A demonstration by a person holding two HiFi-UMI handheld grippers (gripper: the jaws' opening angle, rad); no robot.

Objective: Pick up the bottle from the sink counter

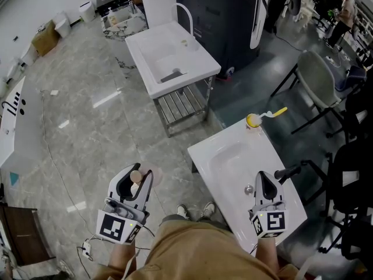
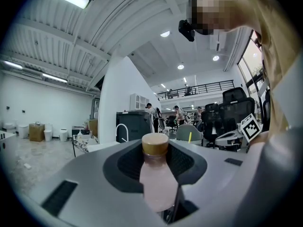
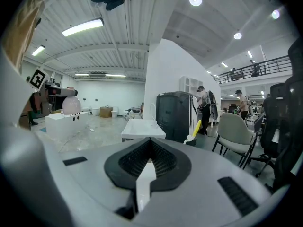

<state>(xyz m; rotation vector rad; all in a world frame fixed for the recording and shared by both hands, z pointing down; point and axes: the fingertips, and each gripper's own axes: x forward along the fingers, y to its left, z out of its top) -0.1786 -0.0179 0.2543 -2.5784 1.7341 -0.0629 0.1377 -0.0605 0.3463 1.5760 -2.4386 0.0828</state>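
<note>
left gripper (image 1: 135,178), right gripper (image 1: 263,181): 2; bottle (image 2: 155,176): 1; near sink (image 1: 214,142), far sink (image 1: 137,57): 2; yellow brush (image 1: 273,114): 1; grey chair (image 1: 317,77): 1

The person wears a tan garment (image 1: 198,254) and pale shoes (image 1: 208,209), both just left of the white sink counter (image 1: 233,146). Each gripper is light grey, with black ribbed pads (image 3: 158,159) and a white cube (image 1: 271,221) of black square markers: the right gripper (image 1: 263,178) over that counter, the left gripper (image 1: 137,177) well left of it
</note>
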